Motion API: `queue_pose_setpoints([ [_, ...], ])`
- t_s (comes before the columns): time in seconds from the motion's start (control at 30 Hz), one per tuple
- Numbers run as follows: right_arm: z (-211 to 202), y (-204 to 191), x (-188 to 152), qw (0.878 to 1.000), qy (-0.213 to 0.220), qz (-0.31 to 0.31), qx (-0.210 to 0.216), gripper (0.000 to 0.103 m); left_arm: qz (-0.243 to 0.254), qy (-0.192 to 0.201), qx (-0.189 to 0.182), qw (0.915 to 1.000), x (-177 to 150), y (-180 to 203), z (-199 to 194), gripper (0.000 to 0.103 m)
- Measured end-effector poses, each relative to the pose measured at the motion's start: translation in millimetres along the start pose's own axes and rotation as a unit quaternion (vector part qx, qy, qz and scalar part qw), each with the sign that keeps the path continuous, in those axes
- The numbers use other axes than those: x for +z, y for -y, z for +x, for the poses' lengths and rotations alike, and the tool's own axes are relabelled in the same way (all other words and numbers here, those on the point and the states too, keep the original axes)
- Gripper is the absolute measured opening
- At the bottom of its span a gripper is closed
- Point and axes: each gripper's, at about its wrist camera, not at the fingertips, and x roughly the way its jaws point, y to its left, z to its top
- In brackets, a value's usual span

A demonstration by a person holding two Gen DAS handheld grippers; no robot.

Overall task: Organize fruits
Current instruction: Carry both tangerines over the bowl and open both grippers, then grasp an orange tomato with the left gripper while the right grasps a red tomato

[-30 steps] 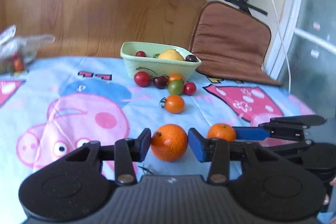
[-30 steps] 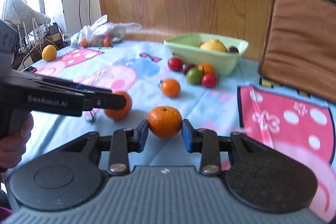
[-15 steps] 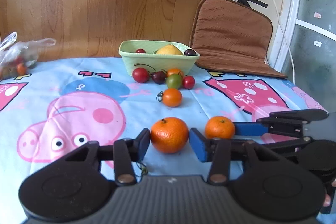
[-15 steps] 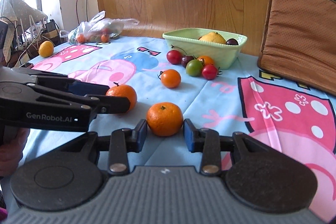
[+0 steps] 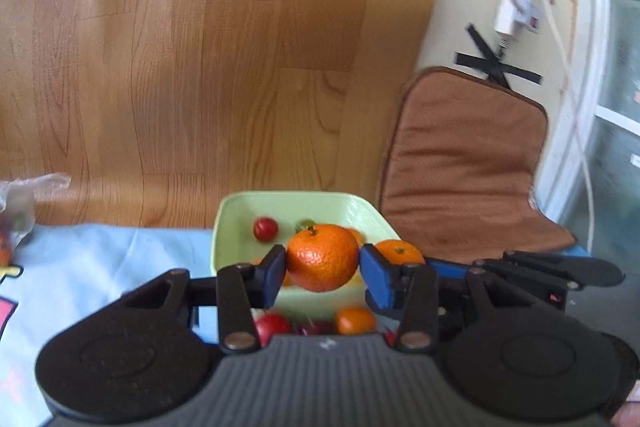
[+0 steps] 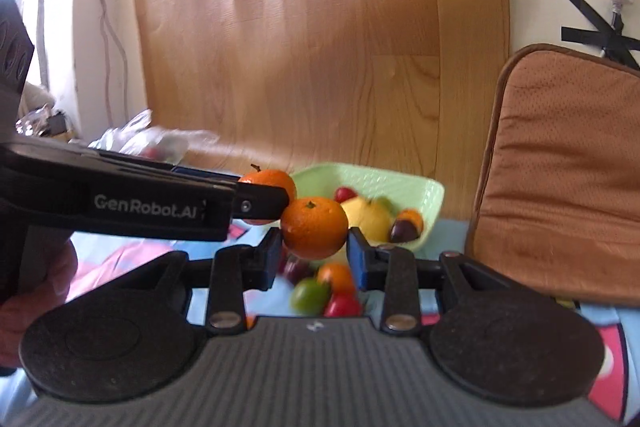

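The green bowl (image 5: 224,227) holds a red cherry tomato (image 5: 265,229) and, in the right wrist view, a yellow fruit (image 6: 366,217) and a dark plum (image 6: 402,229). The left claw (image 5: 322,273) pinches a large orange (image 5: 322,257) in the air over the bowl; the right claw (image 6: 314,253) pinches a smaller orange (image 6: 314,227) just beside it. More small fruits (image 6: 320,289) lie on the tabletop (image 5: 100,255) before the bowl's near edge. A brown cushion (image 6: 560,179) stands close on the right.
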Motion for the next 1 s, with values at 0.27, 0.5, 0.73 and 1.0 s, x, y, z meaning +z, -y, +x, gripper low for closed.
queue_pose_setpoints([
  [0.27, 69, 15, 19, 1.000, -0.014, -0.002, -0.016, 0.038, -0.025, -0.032, 0.031, 0.9987, 11, -32, 63, 0.042],
  [0.5, 74, 24, 24, 1.000, -0.008, 0.006, -0.029, 0.040, -0.013, -0.015, 0.036, 0.9992, 14, -30, 58, 0.046],
  [0.73, 17, 36, 18, 0.999, 0.022, 0.025, -0.022, 0.040, -0.020, 0.000, 0.003, 0.9998, -9, -20, -6, 0.046],
  [1.0, -9, 25, -22, 0.999, -0.042, 0.020, 0.007, 0.038, 0.016, -0.046, -0.014, 0.9987, -72, 17, -34, 0.052],
])
